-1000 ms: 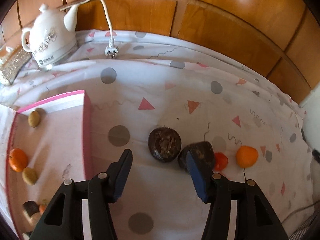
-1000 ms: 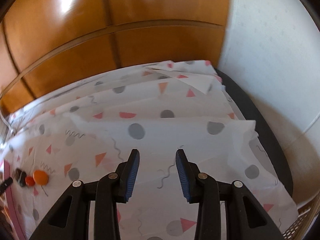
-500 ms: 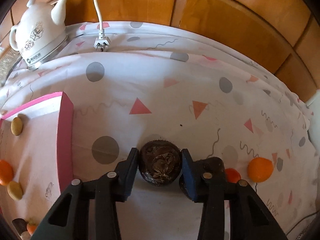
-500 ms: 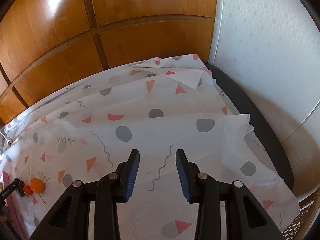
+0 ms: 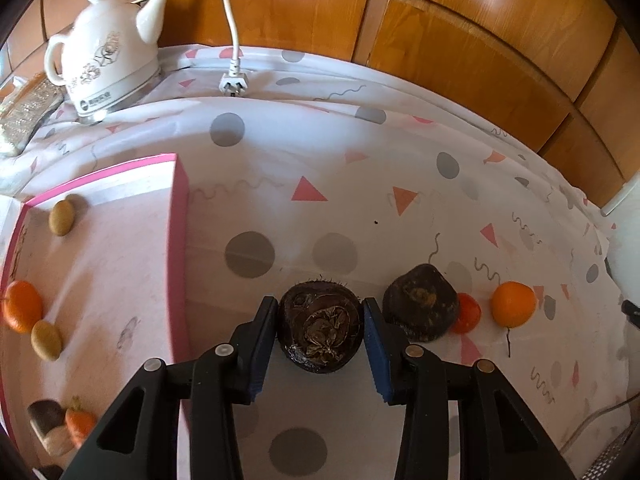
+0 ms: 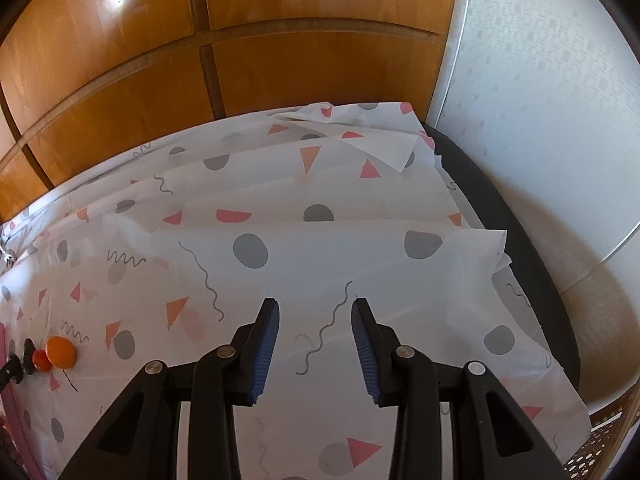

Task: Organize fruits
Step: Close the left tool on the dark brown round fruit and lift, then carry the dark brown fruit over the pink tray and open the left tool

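A round, dark brown fruit (image 5: 320, 330) with a rough top sits between the blue pads of my left gripper (image 5: 319, 304), which is shut on it just above the patterned cloth. To its right lie a second dark brown fruit (image 5: 420, 306), a small red fruit (image 5: 468, 312) and an orange (image 5: 513, 304). The pink tray (image 5: 180, 240) on the left holds an orange (image 5: 22, 306) and two yellow-brown fruits (image 5: 61, 218). My right gripper (image 6: 315, 308) hangs open over bare cloth, nothing between its fingers; the orange (image 6: 61, 352) shows far to its left.
A white kettle (image 5: 108, 60) stands at the back left, with its cord and plug (image 5: 234, 82) lying on the cloth. Wooden panels rise behind the table. On the right the cloth ends at a dark table edge (image 6: 520, 240) by a white wall.
My left gripper moved forward around the nearer dark fruit and closed on it, then shifted slightly towards the pink tray. The right gripper stayed open and almost still.
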`<state>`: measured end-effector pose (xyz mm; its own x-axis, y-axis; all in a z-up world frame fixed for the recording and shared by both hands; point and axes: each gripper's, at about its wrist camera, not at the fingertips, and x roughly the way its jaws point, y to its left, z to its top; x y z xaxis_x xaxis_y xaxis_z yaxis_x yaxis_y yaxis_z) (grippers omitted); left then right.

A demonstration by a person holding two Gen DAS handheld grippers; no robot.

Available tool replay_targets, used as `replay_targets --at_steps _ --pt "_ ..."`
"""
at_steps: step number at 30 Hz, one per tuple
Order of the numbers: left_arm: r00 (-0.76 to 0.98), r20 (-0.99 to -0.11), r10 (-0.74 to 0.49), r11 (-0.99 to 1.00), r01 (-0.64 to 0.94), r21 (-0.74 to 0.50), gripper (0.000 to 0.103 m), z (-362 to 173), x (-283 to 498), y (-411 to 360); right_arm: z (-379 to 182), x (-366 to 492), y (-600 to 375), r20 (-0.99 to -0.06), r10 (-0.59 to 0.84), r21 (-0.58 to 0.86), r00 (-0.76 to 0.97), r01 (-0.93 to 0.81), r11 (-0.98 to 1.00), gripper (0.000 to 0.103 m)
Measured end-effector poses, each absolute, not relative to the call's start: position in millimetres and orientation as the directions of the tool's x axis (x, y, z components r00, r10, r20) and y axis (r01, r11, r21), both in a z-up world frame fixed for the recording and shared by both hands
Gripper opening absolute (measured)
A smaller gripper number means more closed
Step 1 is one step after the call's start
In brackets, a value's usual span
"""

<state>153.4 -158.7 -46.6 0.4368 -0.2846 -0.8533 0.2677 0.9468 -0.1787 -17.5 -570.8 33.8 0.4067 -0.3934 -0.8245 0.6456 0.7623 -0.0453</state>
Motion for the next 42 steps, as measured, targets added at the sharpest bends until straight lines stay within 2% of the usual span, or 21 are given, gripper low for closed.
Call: replay_targets --at_steps 20,33,42 --pt "0.532 -0.793 -0.297 0.952 0.226 -0.205 0.042 -4.6 110.1 -100.5 31.5 -13.7 -556.6 -0.825 -0.405 -0.095 0.396 0.609 0.788 0.038" --pt "0.597 -0.77 -0.226 0.974 0.112 -0.199 0.042 6.7 101.8 -29.9 29.8 -11.0 -542.8 -0.819 -0.42 -0.137 0.391 0.578 0.804 0.038" --pt "0.623 -0.769 -0.14 0.979 -0.026 -0.2 0.042 -4.4 92.4 31.0 30.7 -6.1 -533.8 -0.81 -0.423 -0.16 0.407 0.54 0.827 0.038"
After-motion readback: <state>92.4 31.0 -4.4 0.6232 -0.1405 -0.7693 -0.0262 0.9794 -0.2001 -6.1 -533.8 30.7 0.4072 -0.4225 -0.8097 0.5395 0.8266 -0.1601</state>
